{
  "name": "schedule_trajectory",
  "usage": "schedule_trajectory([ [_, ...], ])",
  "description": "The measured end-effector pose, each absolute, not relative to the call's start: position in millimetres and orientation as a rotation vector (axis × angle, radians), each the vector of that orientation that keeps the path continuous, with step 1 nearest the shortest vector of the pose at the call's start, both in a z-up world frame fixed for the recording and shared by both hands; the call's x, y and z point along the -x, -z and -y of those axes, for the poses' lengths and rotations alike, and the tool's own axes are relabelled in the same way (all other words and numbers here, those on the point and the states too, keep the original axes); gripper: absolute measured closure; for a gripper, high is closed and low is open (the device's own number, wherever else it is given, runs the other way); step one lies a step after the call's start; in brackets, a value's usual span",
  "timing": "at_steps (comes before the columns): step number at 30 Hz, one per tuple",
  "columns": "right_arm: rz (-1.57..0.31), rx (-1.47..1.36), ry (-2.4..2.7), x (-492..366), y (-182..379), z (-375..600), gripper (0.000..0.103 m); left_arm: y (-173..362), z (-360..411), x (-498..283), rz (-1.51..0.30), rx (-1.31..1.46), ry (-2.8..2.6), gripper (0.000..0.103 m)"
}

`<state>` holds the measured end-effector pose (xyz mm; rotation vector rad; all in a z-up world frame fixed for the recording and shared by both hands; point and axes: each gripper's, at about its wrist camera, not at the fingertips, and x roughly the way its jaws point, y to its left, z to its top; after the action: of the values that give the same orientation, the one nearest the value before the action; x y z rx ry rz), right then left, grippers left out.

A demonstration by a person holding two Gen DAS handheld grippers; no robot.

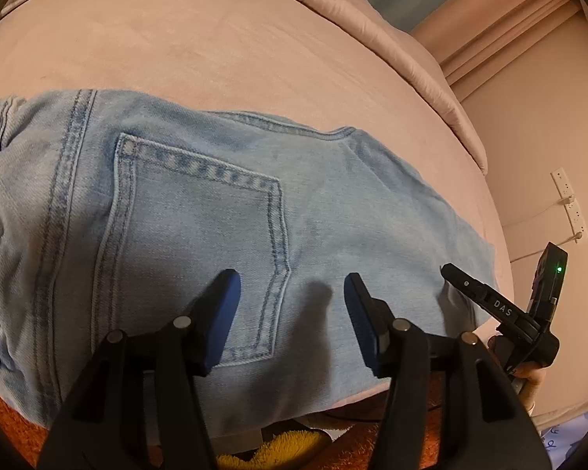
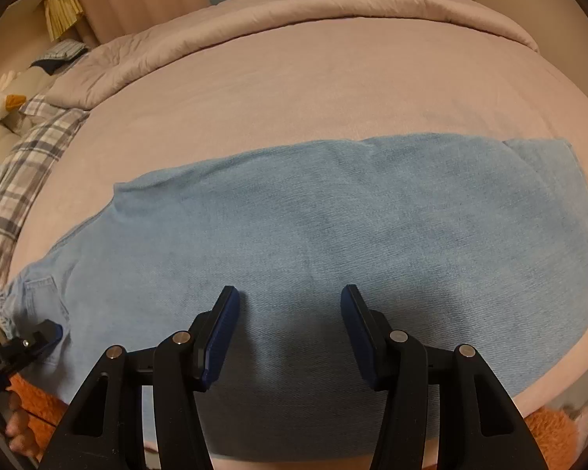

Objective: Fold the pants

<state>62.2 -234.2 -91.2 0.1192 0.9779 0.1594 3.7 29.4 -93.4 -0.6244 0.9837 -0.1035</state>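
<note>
Left wrist view: left gripper released over pants pocket, near bed front edge; right gripper released above legs, already doubled lengthwise.

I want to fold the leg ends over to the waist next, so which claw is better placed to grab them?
Probably the right claw: it hovers open over the jeans legs, hems off to its right. The left claw sits by the back pocket.

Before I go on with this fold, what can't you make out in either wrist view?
- Light blue denim jeans: waistband end cut off by the left wrist view's left edge.
- Jeans' near edge: hidden behind the open left gripper and open right gripper.
- How many layers lie stacked: not visible.
- Grip on the cloth: none shows.
</note>
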Motion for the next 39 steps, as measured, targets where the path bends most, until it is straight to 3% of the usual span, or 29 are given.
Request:
schedule_trajectory([
  [39,-0.971,-0.128,-0.161,-61,90,237,0.05,94,-53,1,-0.985,0.695,0.159,0.046],
])
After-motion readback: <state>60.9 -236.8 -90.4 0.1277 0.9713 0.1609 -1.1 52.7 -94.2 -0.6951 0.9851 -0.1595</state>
